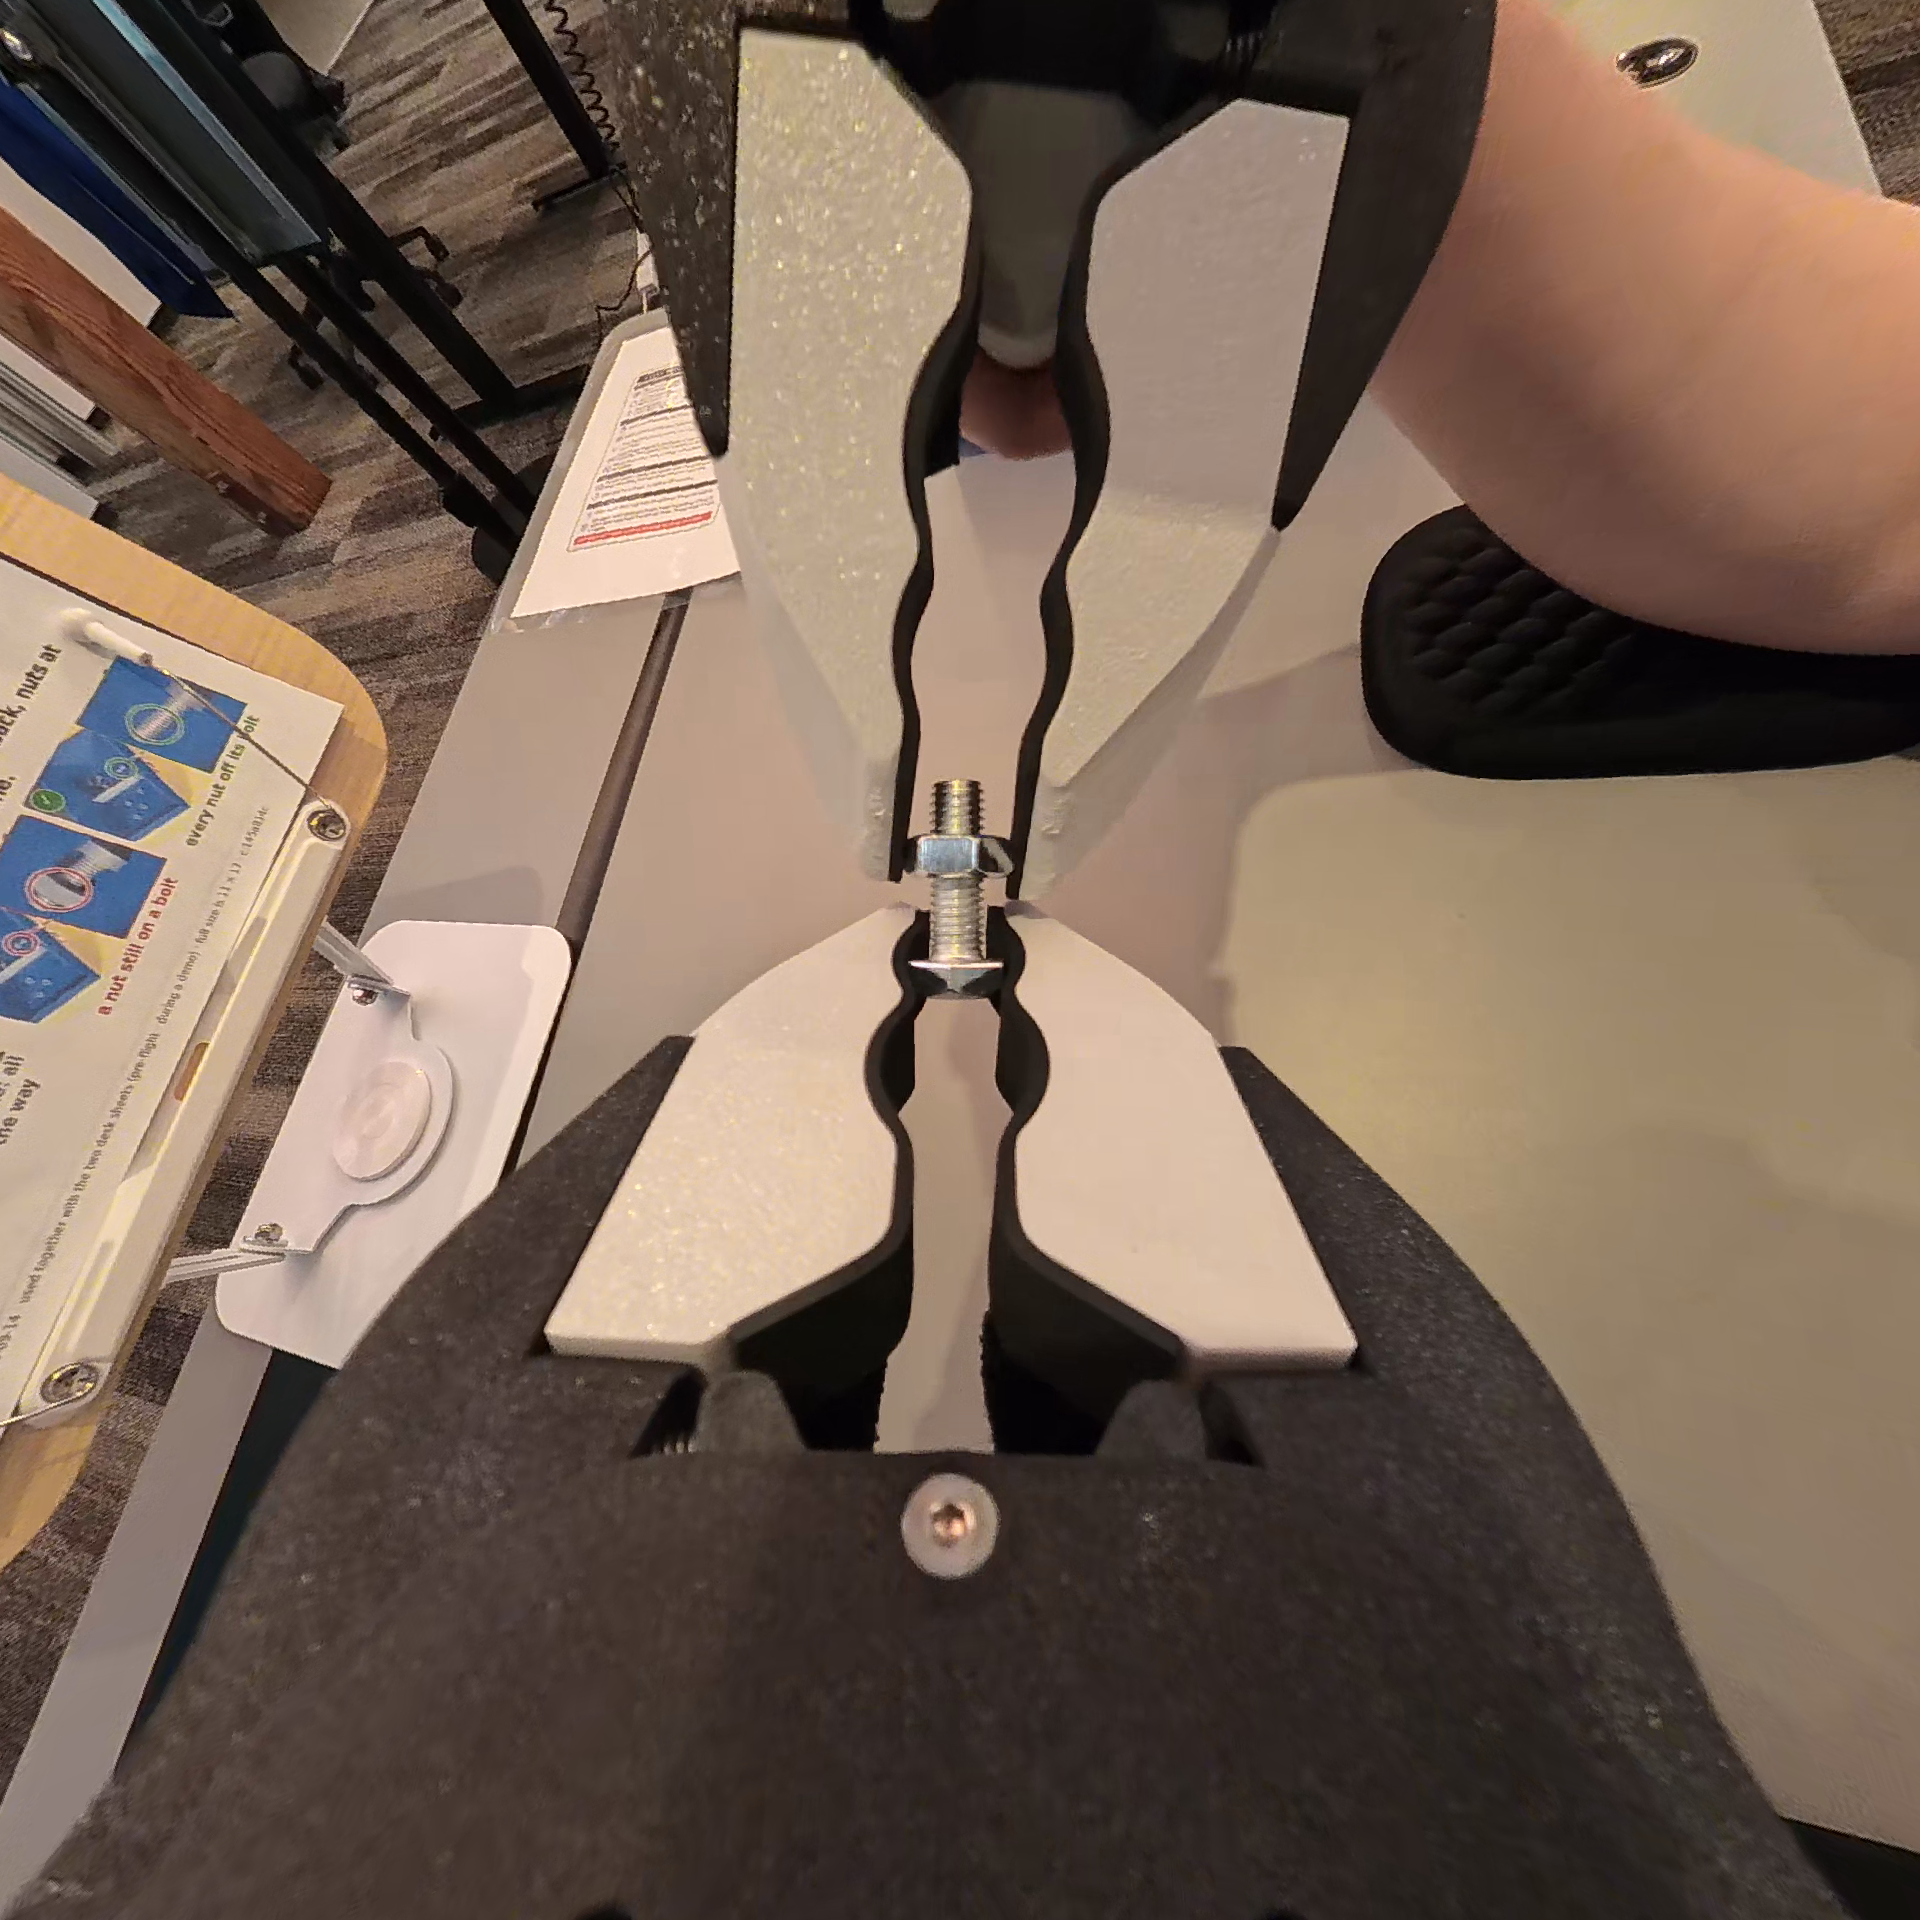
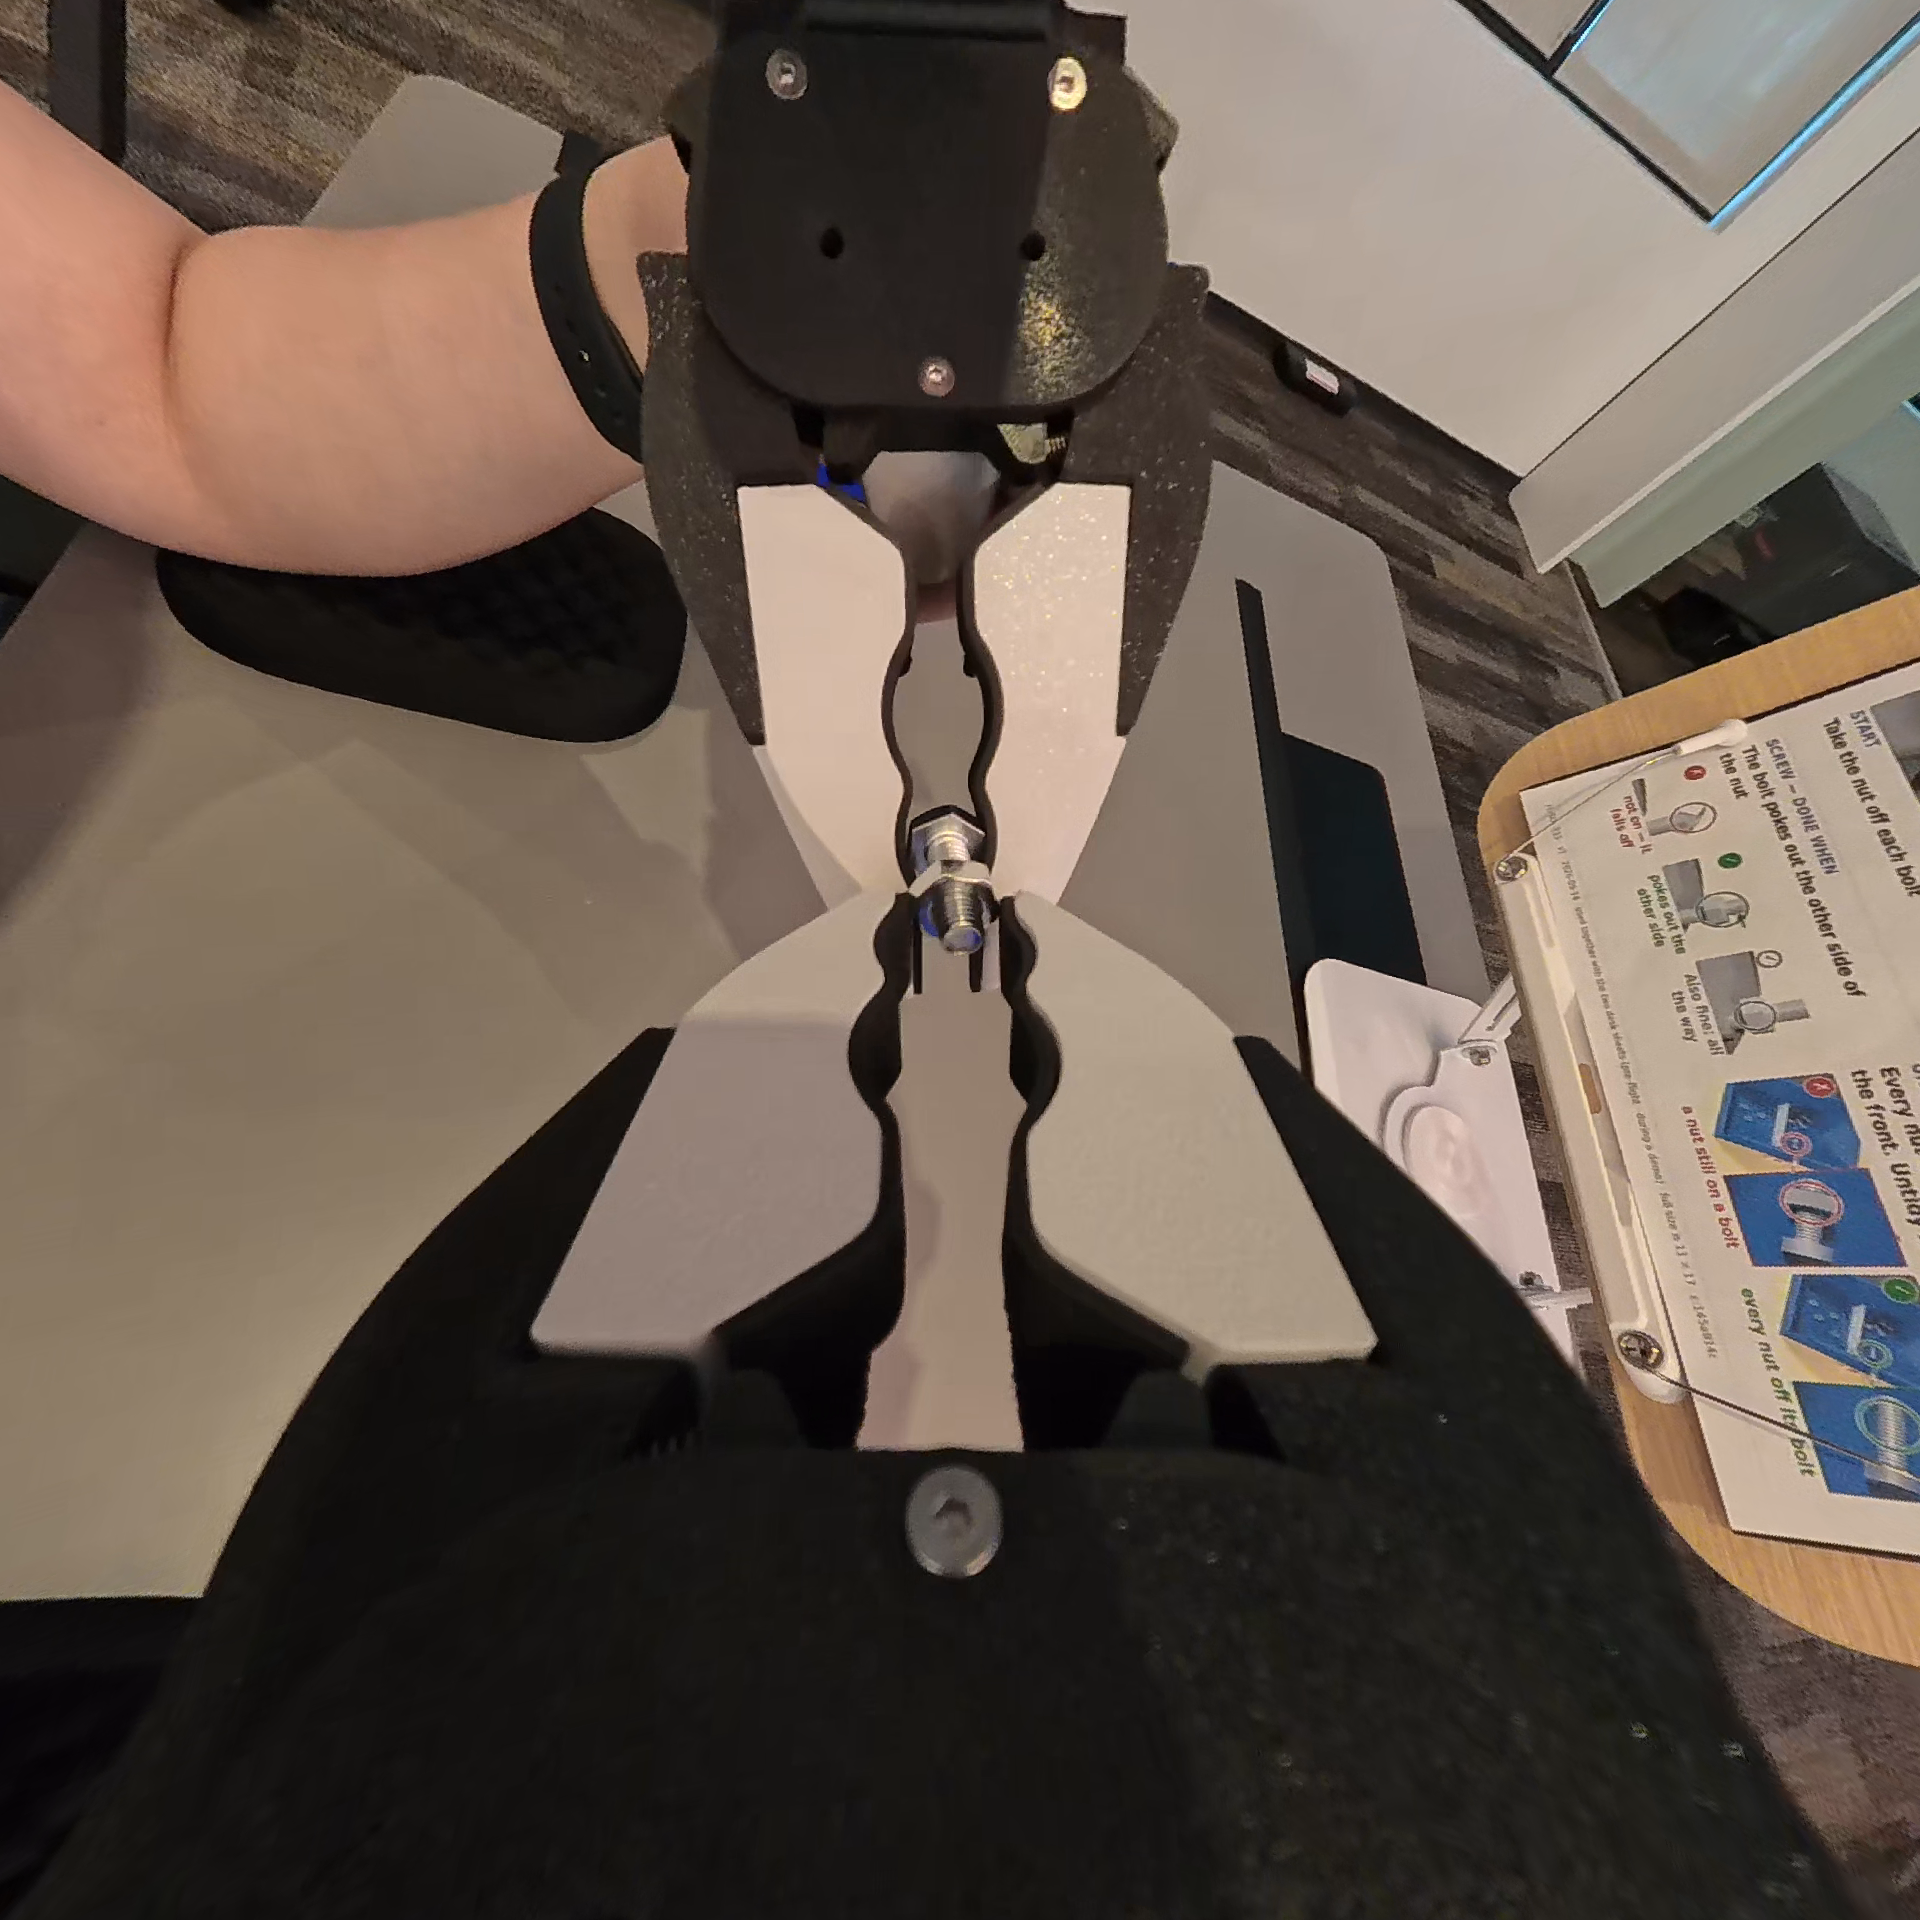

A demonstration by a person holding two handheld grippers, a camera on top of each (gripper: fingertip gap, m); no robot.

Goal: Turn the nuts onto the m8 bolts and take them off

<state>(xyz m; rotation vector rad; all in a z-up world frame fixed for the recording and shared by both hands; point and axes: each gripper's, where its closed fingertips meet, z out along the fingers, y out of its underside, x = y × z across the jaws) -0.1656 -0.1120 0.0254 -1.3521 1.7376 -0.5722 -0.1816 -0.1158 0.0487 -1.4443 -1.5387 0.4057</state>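
Right now the left gripper [image 1: 954,961] is pinched on the bolt [image 1: 953,930] at its head, while the right gripper [image 2: 954,914] clamps the nut [image 2: 957,894] partway along the thread, both held above the table [image 1: 1507,1039]. Whether it's going on or off, I can't tell. Best keep both tools dead in line and twist gently.

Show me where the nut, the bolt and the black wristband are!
nut [image 1: 953,854]: left wrist view, on its shiny front face.
bolt [image 1: 954,925]: left wrist view, on the threads between nut and head.
black wristband [image 2: 582,312]: right wrist view, on the strap's middle.
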